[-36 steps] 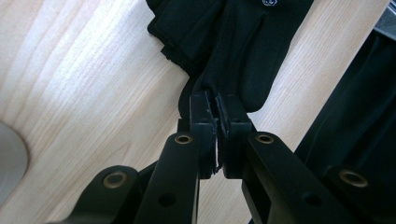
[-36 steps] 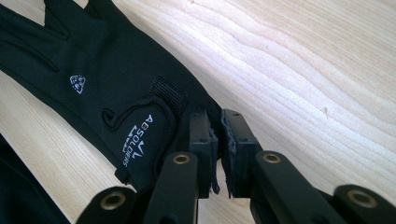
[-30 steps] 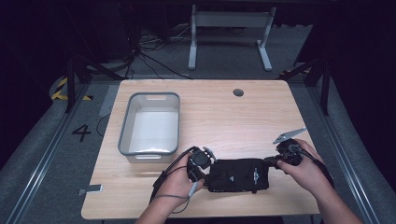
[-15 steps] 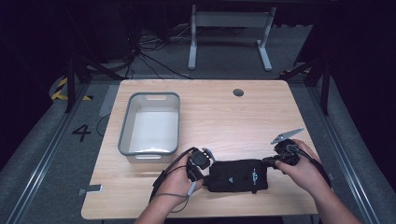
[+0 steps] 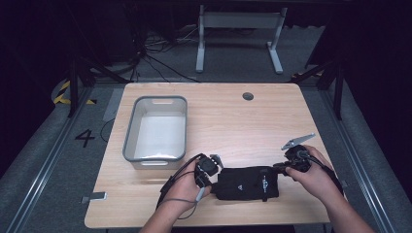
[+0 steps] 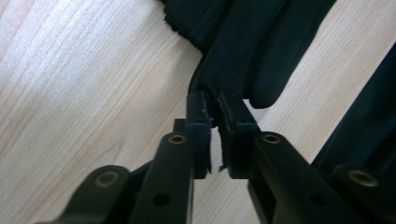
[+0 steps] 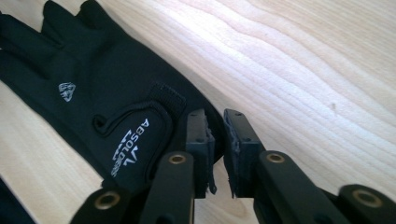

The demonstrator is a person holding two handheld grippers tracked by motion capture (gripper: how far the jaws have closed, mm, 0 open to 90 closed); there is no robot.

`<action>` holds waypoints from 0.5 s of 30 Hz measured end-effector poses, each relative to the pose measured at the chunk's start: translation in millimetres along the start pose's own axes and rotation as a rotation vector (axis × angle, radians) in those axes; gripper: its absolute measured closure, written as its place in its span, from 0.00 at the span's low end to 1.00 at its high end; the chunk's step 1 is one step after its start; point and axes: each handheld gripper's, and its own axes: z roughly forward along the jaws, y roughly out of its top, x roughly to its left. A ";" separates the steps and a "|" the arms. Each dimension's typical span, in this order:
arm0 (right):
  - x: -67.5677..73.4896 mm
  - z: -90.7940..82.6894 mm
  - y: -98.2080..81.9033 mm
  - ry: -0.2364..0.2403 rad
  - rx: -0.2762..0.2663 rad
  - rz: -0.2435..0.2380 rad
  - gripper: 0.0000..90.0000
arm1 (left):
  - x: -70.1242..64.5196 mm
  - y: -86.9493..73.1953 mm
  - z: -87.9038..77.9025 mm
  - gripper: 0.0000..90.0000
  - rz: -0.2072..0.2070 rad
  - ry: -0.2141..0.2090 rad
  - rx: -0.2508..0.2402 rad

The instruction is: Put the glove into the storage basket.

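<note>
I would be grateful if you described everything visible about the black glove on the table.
The black glove lies flat on the wooden table near its front edge, between the two claws. It looks like soft stretch fabric, with a small white logo, white lettering and a wrist strap. Its fingers point to the left claw; its cuff lies by the right claw.

Bright, evenly lit table [image 5: 291, 121] amid dark surroundings — soft high view, sharper close-ups, blurred near edges.

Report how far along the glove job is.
Done: the black glove lies flat on the table. In hand: both tongs, left and right, have just been opening at its ends, a gap between their pads. Left: possibly moving it into the grey bin.
</note>
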 end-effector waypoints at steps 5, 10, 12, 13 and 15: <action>-3.4 -0.5 -1.8 -0.043 -0.031 -0.009 0.81 | -0.6 -0.1 -6.0 0.76 -0.013 -0.009 -0.042; -5.0 -0.9 -3.2 -0.060 -0.039 -0.017 0.81 | 0.6 -0.8 -10.9 0.71 -0.021 -0.003 -0.055; -5.1 -2.0 -4.3 -0.063 -0.044 -0.013 0.81 | 1.7 -0.9 -14.2 0.68 -0.027 -0.004 -0.071; -5.1 -2.0 -4.3 -0.063 -0.044 -0.013 0.81 | 2.0 -1.0 -16.0 0.68 -0.028 -0.005 -0.080; -5.1 -3.7 -5.9 -0.066 -0.055 -0.008 0.80 | 2.5 -1.0 -20.7 0.66 -0.025 -0.004 -0.101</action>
